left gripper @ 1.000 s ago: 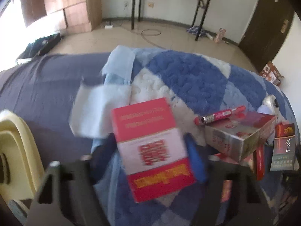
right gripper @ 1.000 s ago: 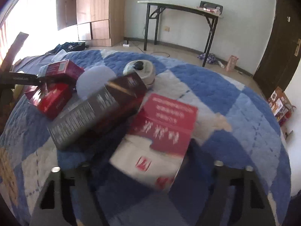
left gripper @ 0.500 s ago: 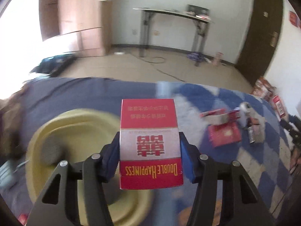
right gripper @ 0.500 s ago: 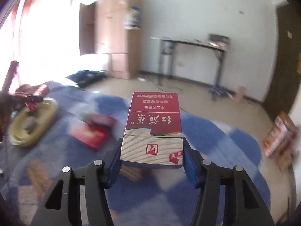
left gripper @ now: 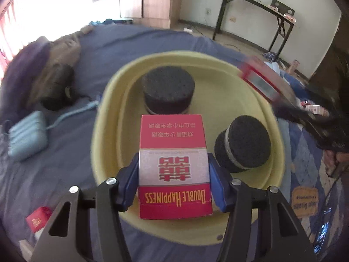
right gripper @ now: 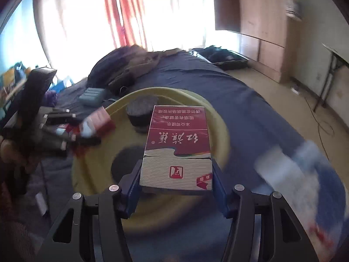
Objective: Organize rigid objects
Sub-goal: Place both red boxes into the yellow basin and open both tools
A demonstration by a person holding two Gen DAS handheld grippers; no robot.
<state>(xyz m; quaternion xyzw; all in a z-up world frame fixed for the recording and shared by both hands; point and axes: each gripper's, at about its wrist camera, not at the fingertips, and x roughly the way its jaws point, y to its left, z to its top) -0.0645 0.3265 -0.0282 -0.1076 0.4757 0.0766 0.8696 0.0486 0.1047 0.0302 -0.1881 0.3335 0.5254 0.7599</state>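
Observation:
In the left wrist view my left gripper is shut on a red and white "Double Happiness" box. It hangs over the near side of a yellow basin. Two black round pucks lie in the basin. In the right wrist view my right gripper is shut on a dark red and grey striped box above the same basin. The left gripper shows blurred at that view's left with its red box.
The basin sits on a dark blue bedsheet. A light blue pouch with a cord and a heap of brown and dark clothing lie left of it. A small red box lies near the bottom left. The blue and white quilt is to the right.
Both grippers closed on their boxes on the quilt, lifted them and swung left. Both boxes now hang over the yellow basin.

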